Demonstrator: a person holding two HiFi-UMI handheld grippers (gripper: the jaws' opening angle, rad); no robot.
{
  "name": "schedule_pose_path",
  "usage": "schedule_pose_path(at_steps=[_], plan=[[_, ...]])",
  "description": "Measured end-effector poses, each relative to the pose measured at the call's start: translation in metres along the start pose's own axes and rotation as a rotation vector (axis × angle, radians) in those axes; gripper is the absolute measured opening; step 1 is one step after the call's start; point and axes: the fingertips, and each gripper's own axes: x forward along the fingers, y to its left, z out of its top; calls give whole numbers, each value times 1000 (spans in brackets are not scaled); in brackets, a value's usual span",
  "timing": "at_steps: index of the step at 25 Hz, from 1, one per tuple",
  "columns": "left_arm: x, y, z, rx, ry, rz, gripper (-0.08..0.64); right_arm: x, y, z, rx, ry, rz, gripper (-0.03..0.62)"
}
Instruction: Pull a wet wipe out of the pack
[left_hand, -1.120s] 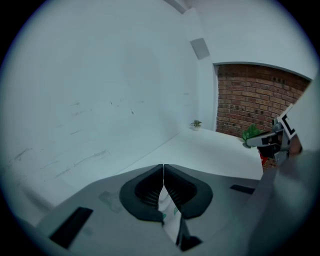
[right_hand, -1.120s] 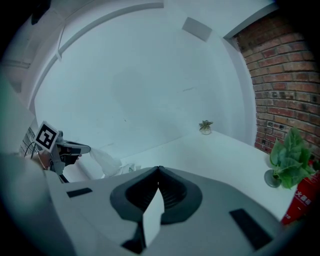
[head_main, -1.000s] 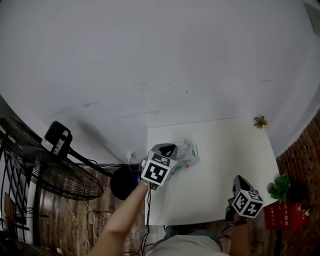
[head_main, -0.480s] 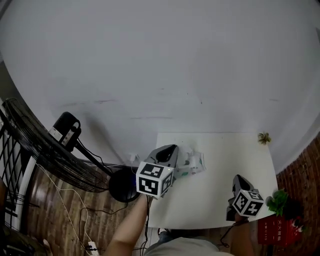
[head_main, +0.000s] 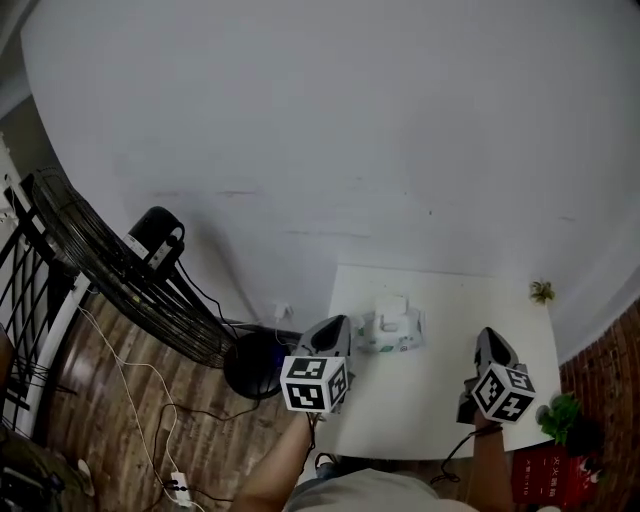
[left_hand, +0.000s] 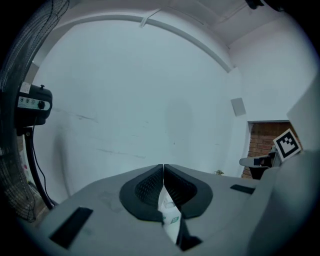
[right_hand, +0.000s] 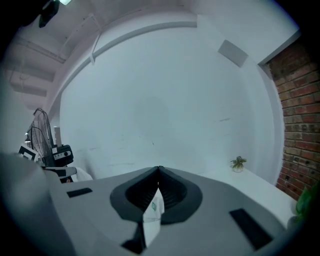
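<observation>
The wet wipe pack (head_main: 392, 332), white with green print, lies on the white table (head_main: 450, 300) near its left edge; a white flap or sheet stands up from its top. My left gripper (head_main: 337, 322) hovers just left of the pack, apart from it, with its tips (left_hand: 163, 166) pressed together. My right gripper (head_main: 487, 333) is over the table's right side, well away from the pack, tips (right_hand: 159, 168) also together. In both gripper views a thin white strip with a green mark shows in the slit behind the pads; I cannot tell what it is.
A black standing fan (head_main: 100, 260) and its round base (head_main: 255, 365) stand left of the table, with cables on the wood floor. A small plant (head_main: 542, 291) sits at the table's far right corner. A white wall is straight ahead; brick wall at right (right_hand: 300, 115).
My left gripper has drawn back from the pack, which it touched a second ago; the pack now lies free. The head view has swung left and up. The right gripper rose slightly.
</observation>
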Motion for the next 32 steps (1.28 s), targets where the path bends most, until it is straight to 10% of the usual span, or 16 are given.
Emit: schedule_pose_path(at_steps=[32], plan=[[-6,-31,5,46,48,-137,15,-14,10,-14,18,-43,-43,0]])
